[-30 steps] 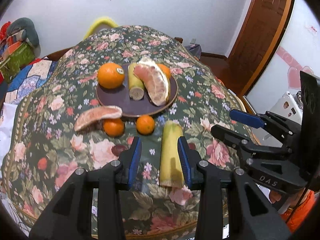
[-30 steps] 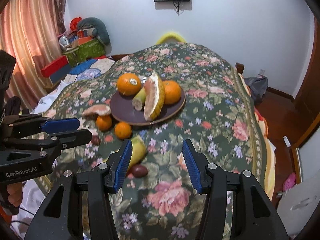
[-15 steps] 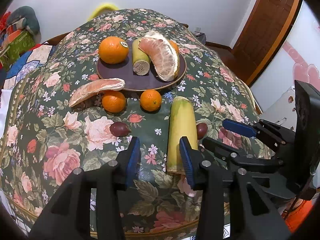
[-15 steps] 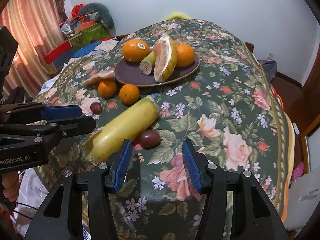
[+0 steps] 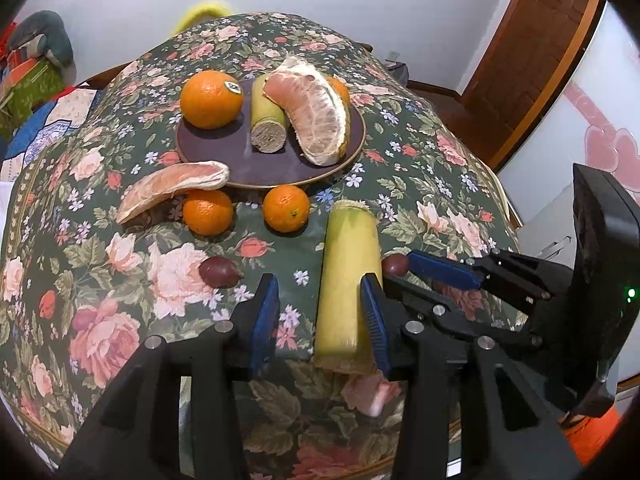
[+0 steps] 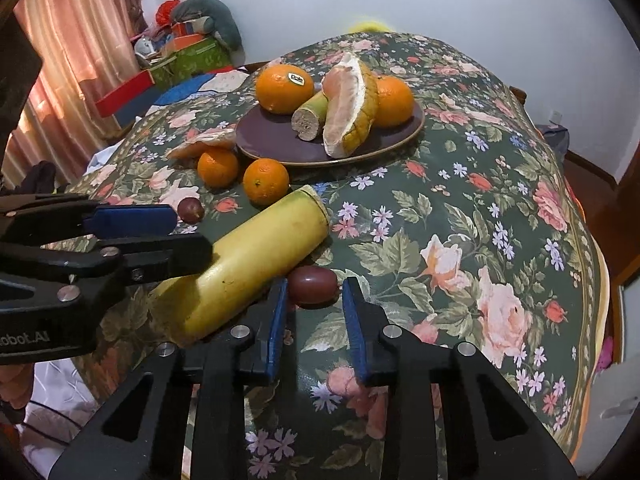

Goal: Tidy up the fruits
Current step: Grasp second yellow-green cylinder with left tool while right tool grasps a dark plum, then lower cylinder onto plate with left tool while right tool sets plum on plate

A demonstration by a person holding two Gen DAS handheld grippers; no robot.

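Note:
A dark plate holds a big orange, a short cane piece, a peeled pomelo half and another orange behind it. On the floral cloth lie a pomelo wedge, two small oranges, a long yellow-green cane piece and two dark purple fruits. My left gripper is open, its right finger beside the long cane. My right gripper is open, its fingertips either side of one purple fruit.
The table's front edge drops off just under both grippers. Boxes and bags are stacked at the back left by a curtain. A wooden door stands at the right. A yellow chair back shows behind the table.
Both grippers have moved forward and down toward the table. The right gripper's jaws have narrowed and now straddle the purple fruit. The left gripper is closer to the long cane.

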